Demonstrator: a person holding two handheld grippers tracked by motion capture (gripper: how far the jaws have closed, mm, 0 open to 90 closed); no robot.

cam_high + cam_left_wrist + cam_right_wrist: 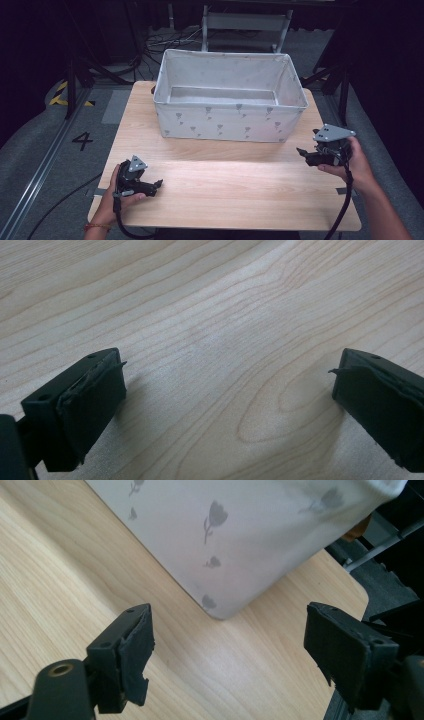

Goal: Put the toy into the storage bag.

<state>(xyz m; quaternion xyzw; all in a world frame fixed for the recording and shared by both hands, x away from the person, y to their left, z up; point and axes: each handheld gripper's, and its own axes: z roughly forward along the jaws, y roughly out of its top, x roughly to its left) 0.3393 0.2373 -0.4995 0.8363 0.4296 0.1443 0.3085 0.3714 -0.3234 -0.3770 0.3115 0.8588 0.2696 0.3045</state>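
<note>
A white fabric bin [227, 125] with small grey tulip prints stands at the back of the wooden table [225, 190]; its inside looks bare. My left gripper [159, 184] rests low at the table's front left, held in a hand, and its jaws point right. In the left gripper view the left gripper [227, 390] stands open over bare wood. My right gripper [301, 152] hovers at the right edge, just in front of the bin's front right corner. In the right gripper view the right gripper [227, 645] is open, nothing between its jaws, facing the bin's corner [220, 612].
A pale stool or frame [245, 25] stands behind the bin. Cables lie on the grey floor [50, 150] to the left, where a "4" is marked. Dark stands [342, 90] flank the table's right rear. The table's rounded corner [357, 592] sits near the right jaw.
</note>
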